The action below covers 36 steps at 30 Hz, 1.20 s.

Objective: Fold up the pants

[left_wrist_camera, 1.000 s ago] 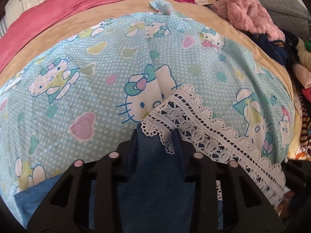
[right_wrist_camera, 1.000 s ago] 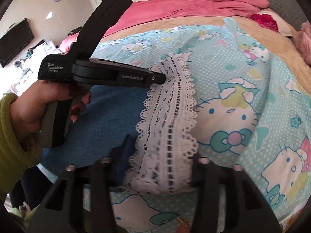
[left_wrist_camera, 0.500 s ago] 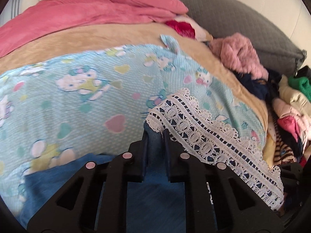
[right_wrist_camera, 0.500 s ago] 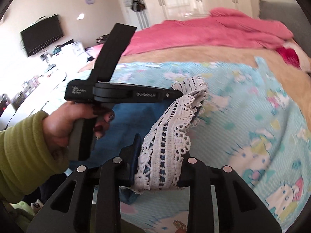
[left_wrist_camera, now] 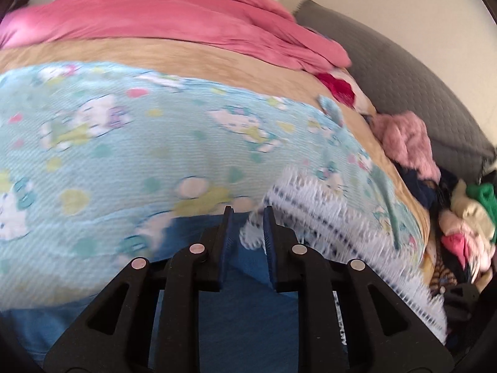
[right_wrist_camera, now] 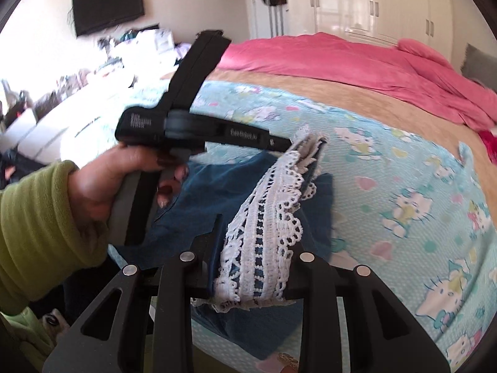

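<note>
The pants [right_wrist_camera: 214,199] are blue denim with a white lace hem [right_wrist_camera: 264,217]. They hang lifted above the bed between both grippers. My right gripper [right_wrist_camera: 253,245] is shut on one end of the lace hem. My left gripper [left_wrist_camera: 247,217] is shut on the other end of the hem [left_wrist_camera: 329,227]; it also shows in the right wrist view [right_wrist_camera: 289,146], held by a hand in a green sleeve. The denim [left_wrist_camera: 242,314] drapes below the left fingers.
The bed carries a light blue cartoon-cat blanket [left_wrist_camera: 124,155], a tan sheet [left_wrist_camera: 155,56] and a pink duvet [left_wrist_camera: 170,21]. A pile of clothes [left_wrist_camera: 459,217] lies at the right by a grey headboard [left_wrist_camera: 403,87]. A wall TV [right_wrist_camera: 107,6] and wardrobes [right_wrist_camera: 372,3] stand behind.
Both grippers have risen with the lace hem, lifting the pants off the blanket. The left view has swung up and is blurred by motion.
</note>
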Tool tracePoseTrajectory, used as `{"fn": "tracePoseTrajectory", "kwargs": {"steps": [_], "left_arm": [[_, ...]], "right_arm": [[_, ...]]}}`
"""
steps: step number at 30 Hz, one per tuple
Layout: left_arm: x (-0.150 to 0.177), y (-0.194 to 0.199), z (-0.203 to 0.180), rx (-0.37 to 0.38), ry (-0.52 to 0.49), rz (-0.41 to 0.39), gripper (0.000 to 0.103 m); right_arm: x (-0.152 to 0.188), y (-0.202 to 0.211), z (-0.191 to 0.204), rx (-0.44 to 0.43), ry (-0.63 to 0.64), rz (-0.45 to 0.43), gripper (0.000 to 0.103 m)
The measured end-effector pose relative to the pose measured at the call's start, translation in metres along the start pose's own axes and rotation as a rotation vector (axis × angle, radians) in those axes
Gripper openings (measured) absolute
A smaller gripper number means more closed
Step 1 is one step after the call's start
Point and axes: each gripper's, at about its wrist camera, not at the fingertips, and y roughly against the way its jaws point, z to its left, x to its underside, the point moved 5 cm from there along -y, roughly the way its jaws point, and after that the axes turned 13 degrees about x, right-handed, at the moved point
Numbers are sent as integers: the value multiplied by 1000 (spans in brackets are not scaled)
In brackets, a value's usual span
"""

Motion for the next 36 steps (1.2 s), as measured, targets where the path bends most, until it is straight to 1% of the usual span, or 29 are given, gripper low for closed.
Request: {"fn": "tracePoseTrajectory", "kwargs": {"steps": [4, 6, 8, 10, 11, 13, 15, 17, 19, 20, 21, 22, 24, 26, 28, 29, 30, 32, 35, 36], "left_arm": [[8, 32, 38, -45, 112, -51, 12], [14, 45, 55, -67, 172, -76, 19], [22, 61, 73, -68, 245, -109, 20], [28, 73, 83, -54, 286, -136, 24], [30, 77, 86, -56, 299, -141, 27], [33, 84, 86, -49, 308, -146, 30], [34, 85, 80, -35, 298, -134, 34], [35, 85, 75, -14, 294, -124, 36], [38, 82, 69, 38, 306, -111, 39], [40, 79, 65, 59, 318, -104, 41], [43, 76, 63, 75, 330, -93, 43], [46, 73, 62, 85, 346, -80, 44], [53, 67, 59, 93, 376, -57, 46], [56, 60, 57, 88, 382, -42, 50], [57, 52, 57, 68, 383, -22, 58], [57, 48, 58, 64, 387, -19, 64], [57, 46, 58, 61, 392, -20, 66], [54, 40, 57, 44, 388, -27, 68], [51, 33, 55, 16, 375, -24, 67], [50, 32, 55, -2, 375, -25, 55]], "right_arm": [[2, -11, 31, -28, 61, 15, 27], [4, -17, 47, -46, 91, 26, 27], [6, -22, 65, -81, 108, 38, 27], [10, -28, 80, -109, 138, 54, 28], [14, -30, 90, -131, 160, 71, 30], [18, -28, 102, -182, 173, 87, 52], [16, -20, 106, -232, 169, 75, 53], [11, -9, 93, -218, 157, 44, 53], [2, -2, 70, -179, 121, 11, 53], [-3, 0, 52, -147, 90, -5, 55], [-8, -1, 33, -106, 54, -13, 59], [-12, -3, 19, -76, 27, -14, 60], [-20, -15, -19, -18, -45, 6, 60], [-25, -29, -44, 29, -84, 32, 60], [-31, -42, -57, 39, -111, 47, 60], [-34, -51, -63, 37, -117, 65, 60], [-36, -60, -67, 41, -124, 78, 60], [-35, -75, -75, 56, -134, 107, 60], [-35, -102, -79, 87, -141, 169, 60], [-35, -110, -78, 70, -139, 187, 60]]}}
